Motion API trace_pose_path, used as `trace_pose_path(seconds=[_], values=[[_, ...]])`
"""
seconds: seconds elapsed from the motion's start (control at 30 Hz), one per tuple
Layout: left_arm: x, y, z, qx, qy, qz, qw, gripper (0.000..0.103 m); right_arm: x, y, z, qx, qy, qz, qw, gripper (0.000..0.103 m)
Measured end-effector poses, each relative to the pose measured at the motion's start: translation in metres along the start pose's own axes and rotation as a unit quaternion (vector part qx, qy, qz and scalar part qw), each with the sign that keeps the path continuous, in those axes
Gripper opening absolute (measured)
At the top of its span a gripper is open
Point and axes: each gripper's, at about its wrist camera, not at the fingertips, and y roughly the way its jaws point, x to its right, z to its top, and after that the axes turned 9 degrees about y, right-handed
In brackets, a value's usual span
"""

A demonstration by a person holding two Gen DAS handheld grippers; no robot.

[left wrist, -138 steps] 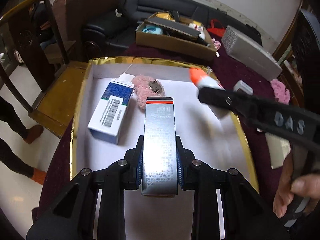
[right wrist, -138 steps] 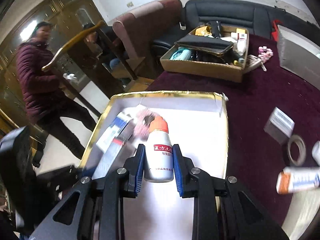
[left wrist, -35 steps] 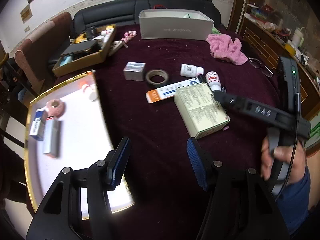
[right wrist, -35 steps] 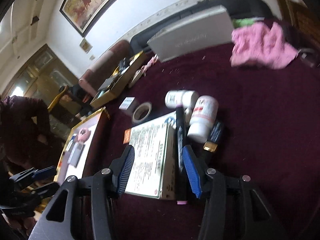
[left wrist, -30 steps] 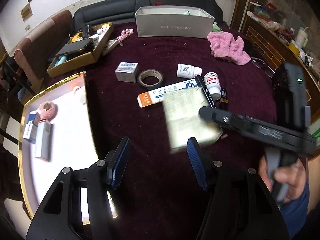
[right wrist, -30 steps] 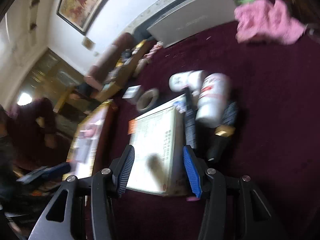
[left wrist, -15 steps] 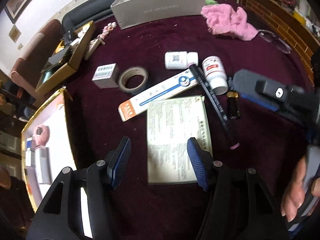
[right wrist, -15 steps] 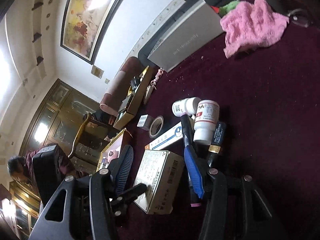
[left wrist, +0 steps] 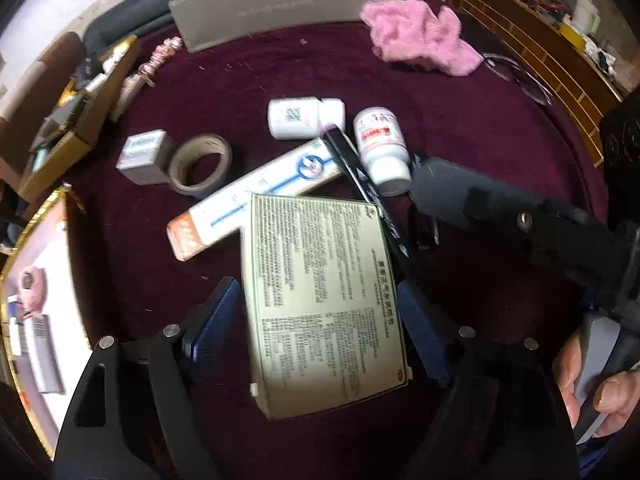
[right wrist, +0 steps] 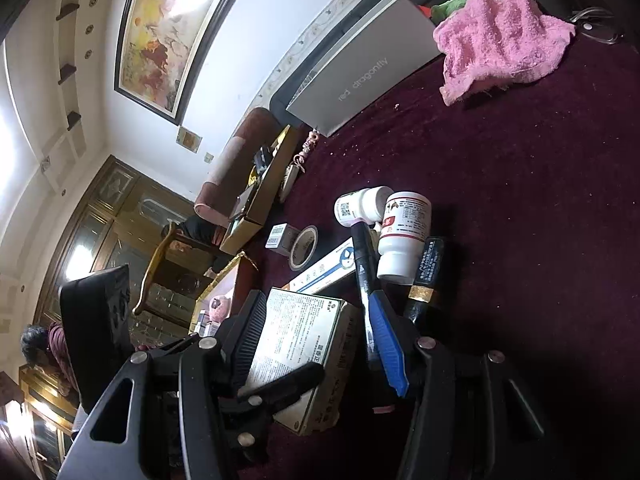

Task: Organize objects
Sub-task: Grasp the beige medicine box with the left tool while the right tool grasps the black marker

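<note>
A flat pale-green printed box [left wrist: 320,300] lies on the maroon tablecloth [left wrist: 480,92]. My left gripper [left wrist: 316,324] is open, a blue pad on each side of the box, not pressing it. My right gripper [right wrist: 316,336] is open beside the same box [right wrist: 296,344], with a black marker [right wrist: 366,272] by its right finger. Beyond lie a long white-and-blue carton [left wrist: 256,196], two white pill bottles [left wrist: 304,117] [left wrist: 382,144], a tape roll [left wrist: 202,164] and a small grey box [left wrist: 144,154].
A gold-rimmed white tray [left wrist: 36,312] at the left holds a pink fluffy item and small boxes. A long grey box [left wrist: 272,4], a pink cloth [left wrist: 420,38], glasses [left wrist: 520,78] and a cardboard box of items [left wrist: 72,112] lie at the far side.
Both grippers left the tray, where they held a silver box and a bottle, and came to the table middle. My left gripper has closed in around the pale-green box.
</note>
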Motion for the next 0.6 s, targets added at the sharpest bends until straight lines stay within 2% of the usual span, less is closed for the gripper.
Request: trace_pose_path(seconds=[0.07, 0.1, 0.13, 0.3, 0.4, 0.5, 0.6], values=[[0.001, 0.001, -0.003, 0.014, -0.001, 0.000, 0.9999, 0.085, 0.000, 0.000, 0.000, 0.000, -0.003, -0.003, 1.000, 0.053], [0.000, 0.001, -0.004, 0.022, -0.004, 0.002, 0.9997, 0.080, -0.001, 0.001, -0.001, 0.001, -0.007, -0.006, 1.000, 0.053], [-0.002, 0.002, -0.006, 0.029, -0.007, 0.000, 0.9995, 0.080, -0.001, 0.001, -0.001, 0.002, -0.010, -0.009, 1.000, 0.053], [-0.017, -0.005, -0.024, 0.065, -0.043, -0.032, 0.9964, 0.079, -0.004, 0.005, -0.004, 0.004, -0.029, -0.030, 0.999, 0.053], [-0.026, -0.022, -0.047, 0.091, -0.066, -0.053, 0.9922, 0.077, -0.007, 0.008, -0.007, 0.003, -0.050, -0.056, 0.997, 0.053], [-0.031, -0.033, -0.066, 0.105, -0.079, -0.062, 0.9894, 0.077, -0.016, 0.017, -0.014, 0.001, -0.096, -0.096, 0.991, 0.053], [-0.032, -0.039, -0.081, 0.116, -0.084, -0.079, 0.9865, 0.075, -0.029, 0.030, -0.025, 0.002, -0.160, -0.138, 0.977, 0.050]])
